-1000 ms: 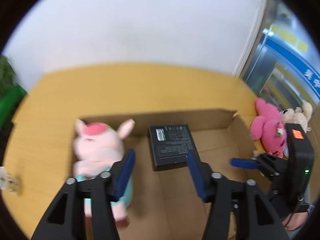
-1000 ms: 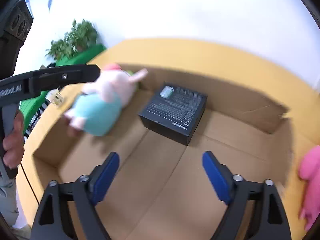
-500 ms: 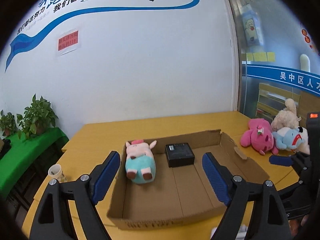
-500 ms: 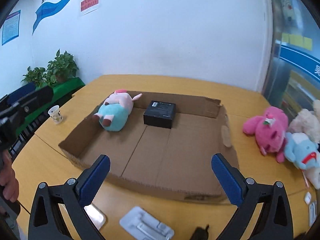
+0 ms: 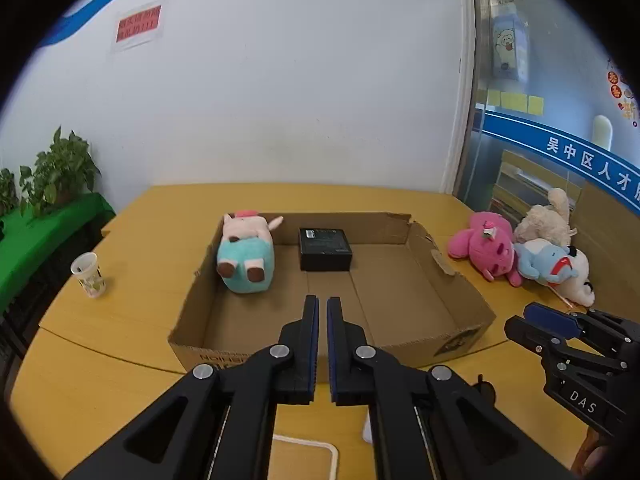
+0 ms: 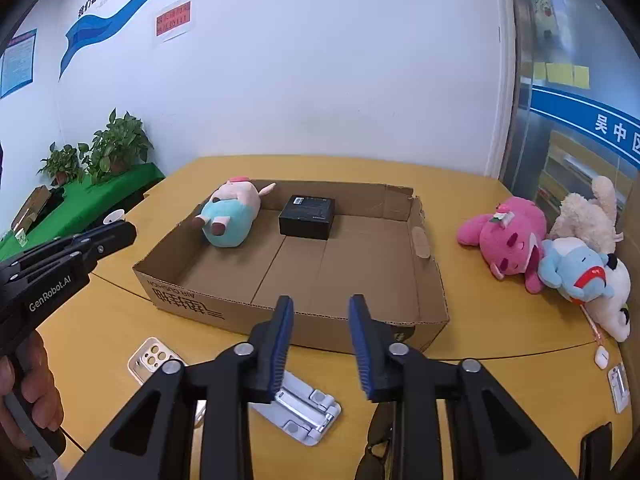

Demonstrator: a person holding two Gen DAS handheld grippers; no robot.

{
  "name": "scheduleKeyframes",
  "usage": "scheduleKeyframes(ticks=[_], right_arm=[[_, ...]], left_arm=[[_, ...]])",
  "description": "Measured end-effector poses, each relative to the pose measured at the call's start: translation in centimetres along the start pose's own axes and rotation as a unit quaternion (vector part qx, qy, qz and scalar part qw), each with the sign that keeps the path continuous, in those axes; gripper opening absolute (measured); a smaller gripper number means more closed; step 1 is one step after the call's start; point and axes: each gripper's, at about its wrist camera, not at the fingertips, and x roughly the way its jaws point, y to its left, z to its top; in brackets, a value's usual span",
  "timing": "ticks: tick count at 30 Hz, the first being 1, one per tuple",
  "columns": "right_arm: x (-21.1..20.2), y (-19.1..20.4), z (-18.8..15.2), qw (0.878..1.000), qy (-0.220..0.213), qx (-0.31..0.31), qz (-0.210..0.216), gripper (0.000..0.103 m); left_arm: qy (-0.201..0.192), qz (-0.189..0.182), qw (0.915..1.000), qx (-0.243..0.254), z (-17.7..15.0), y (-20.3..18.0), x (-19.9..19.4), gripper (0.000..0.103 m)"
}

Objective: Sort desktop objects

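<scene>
Your left gripper, jaws now pressed together and empty, has pulled back; pig plush lies in the box's far-left corner. Right gripper, half-spread: phone case next, probably.

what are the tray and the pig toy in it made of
Tray: corrugated cardboard, matte brown; torn rim, fold creases and printed lettering show it.
Pig toy: soft plush fabric, fuzzy matte pink and teal, probably stuffed, given its rounded shape.

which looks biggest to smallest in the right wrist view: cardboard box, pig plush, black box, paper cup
1. cardboard box
2. pig plush
3. black box
4. paper cup, partly hidden behind the left tool
</scene>
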Motion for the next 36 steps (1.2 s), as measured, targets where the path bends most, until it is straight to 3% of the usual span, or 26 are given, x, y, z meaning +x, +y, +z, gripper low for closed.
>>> scheduleKeyframes(ticks=[1,2,3,4,5,8,12,16,22,25,27,36], right_arm=[[-0.5,0.0,-0.2,1.000,-0.006,0.004,0.008,0.060],[-0.8,-0.1,-0.4,1.000,-0.011,0.008,0.013,0.093],[-1.1,-0.1,-0.5,1.000,-0.018,0.010,0.012,0.103],[-1.6,-0.2,-0.7,0.999,-0.028,0.010,0.010,0.103],[-1.8,-0.2,-0.7,0.999,-0.031,0.007,0.010,0.103],[-2.1,-0.6,-1.3,1.000,-0.026,-0.005,-0.003,0.103],[-1.7,-3.4,-3.7,1.000,0.004,0.025,-0.001,0.103],[0.0,-6.7,-8.6,0.996,0.071,0.060,-0.002,0.102],[3.2,-7.4,-14.4,0.984,0.162,0.078,0.004,0.097],[4.8,-6.9,-15.9,0.980,0.187,0.073,0.007,0.082],[5.5,-6.8,-16.3,0.978,0.197,0.068,0.004,0.064],[5.7,-6.7,-17.3,0.976,0.207,0.060,0.006,0.033]], left_arm=[[-0.001,-0.004,1.0000,-0.005,-0.2,0.1,-0.2,0.013],[-0.002,0.000,1.0000,-0.008,-0.4,0.2,-0.3,0.021],[-0.005,0.008,0.9999,-0.010,-0.6,0.2,-0.5,0.050],[-0.009,0.019,0.9997,-0.010,-0.8,0.3,-0.7,0.080],[-0.021,0.035,0.9991,-0.010,-0.9,0.3,-1.1,0.085],[-0.041,0.056,0.9976,0.000,-1.4,0.3,-2.0,0.085],[-0.004,0.023,0.9997,-0.002,-2.8,0.6,-1.6,0.085],[0.035,0.003,0.9993,-0.016,-4.8,0.9,-0.4,0.085],[0.101,-0.023,0.9945,-0.018,-7.5,-0.2,2.5,0.085],[0.121,-0.041,0.9917,-0.016,-8.3,-1.0,3.2,0.085],[0.127,-0.048,0.9907,-0.009,-8.6,-1.5,3.5,0.085],[0.165,-0.094,0.9818,0.002,-8.9,-3.3,5.5,0.085]])
